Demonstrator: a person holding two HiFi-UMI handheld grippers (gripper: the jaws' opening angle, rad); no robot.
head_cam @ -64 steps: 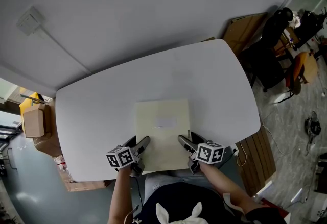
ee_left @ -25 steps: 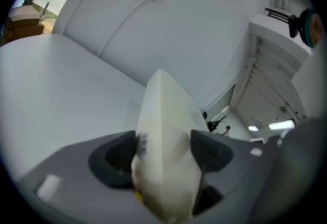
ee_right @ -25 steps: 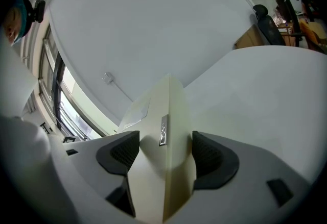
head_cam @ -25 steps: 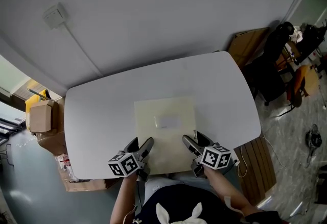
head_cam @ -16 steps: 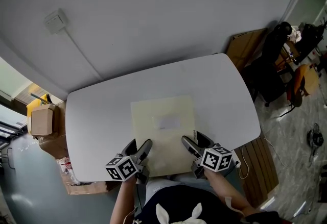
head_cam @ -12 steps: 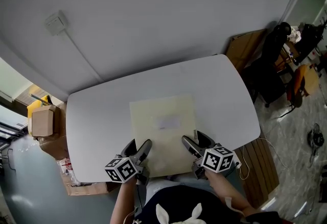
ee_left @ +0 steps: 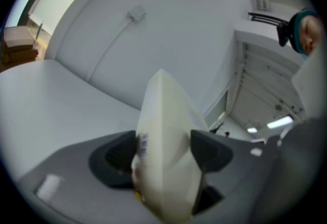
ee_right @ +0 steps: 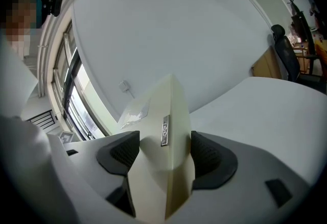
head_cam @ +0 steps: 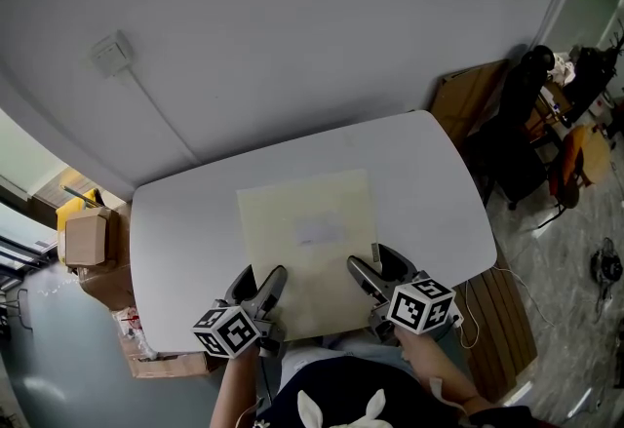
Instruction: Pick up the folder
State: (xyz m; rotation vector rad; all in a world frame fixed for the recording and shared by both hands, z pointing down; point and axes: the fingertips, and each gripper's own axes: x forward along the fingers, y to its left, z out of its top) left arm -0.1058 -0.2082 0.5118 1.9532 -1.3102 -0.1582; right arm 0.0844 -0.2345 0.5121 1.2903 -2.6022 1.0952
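Note:
The pale cream folder (head_cam: 307, 241) is held over the white table (head_cam: 166, 231), with its near edge toward me. My left gripper (head_cam: 265, 288) is shut on its near left edge, and my right gripper (head_cam: 365, 274) is shut on its near right edge. In the left gripper view the folder (ee_left: 166, 141) stands edge-on, clamped between the dark pads (ee_left: 115, 159). The right gripper view shows the folder (ee_right: 163, 167) pinched the same way, a small label on its spine.
A grey wall with a socket box (head_cam: 112, 54) rises behind the table. Cardboard boxes (head_cam: 83, 239) sit on the floor at the left. At the right stand a dark office chair (head_cam: 517, 104) and a wooden panel (head_cam: 466, 90).
The folder's far edge has moved toward the wall and it looks larger, lifted closer to the head camera. Both grippers have stayed at its near edge.

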